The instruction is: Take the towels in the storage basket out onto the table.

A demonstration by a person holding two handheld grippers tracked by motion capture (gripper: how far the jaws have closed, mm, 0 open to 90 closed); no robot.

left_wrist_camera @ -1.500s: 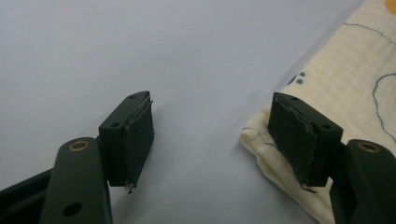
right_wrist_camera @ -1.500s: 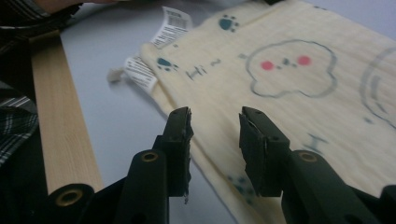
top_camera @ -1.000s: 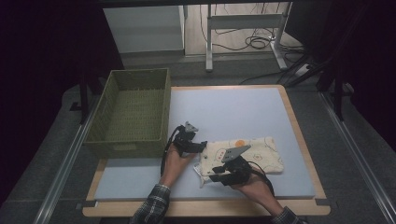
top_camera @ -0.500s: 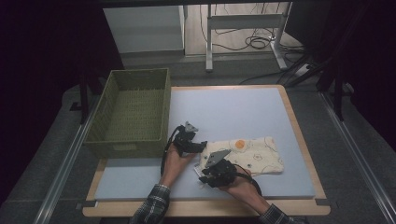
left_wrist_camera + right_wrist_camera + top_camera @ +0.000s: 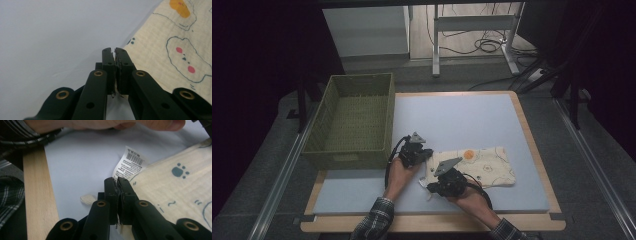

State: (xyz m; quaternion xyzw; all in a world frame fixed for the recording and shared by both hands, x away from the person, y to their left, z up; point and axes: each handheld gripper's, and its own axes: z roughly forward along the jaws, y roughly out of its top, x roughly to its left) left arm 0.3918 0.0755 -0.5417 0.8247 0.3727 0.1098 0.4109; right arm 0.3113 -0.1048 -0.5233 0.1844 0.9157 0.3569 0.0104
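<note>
High view: cloth (image 5: 484, 165) flat on mat (image 5: 462, 120), right of basket (image 5: 354, 122); left gripper (image 5: 424, 153) and right gripper (image 5: 432, 186) at its left edge.
Left gripper view: jaws just closed, pinching cloth edge.
Right gripper view: jaws just closed, pinching cloth beside tag (image 5: 130, 163).

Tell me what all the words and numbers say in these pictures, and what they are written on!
White tag on the edge of the cream cloth: a barcode and lines of tiny print, too small and blurred to read.
Cream cloth, left gripper view: just drawings, with paw prints and animal faces and no words.
Green basket: a pale patch on its front wall, too small to read.
</note>
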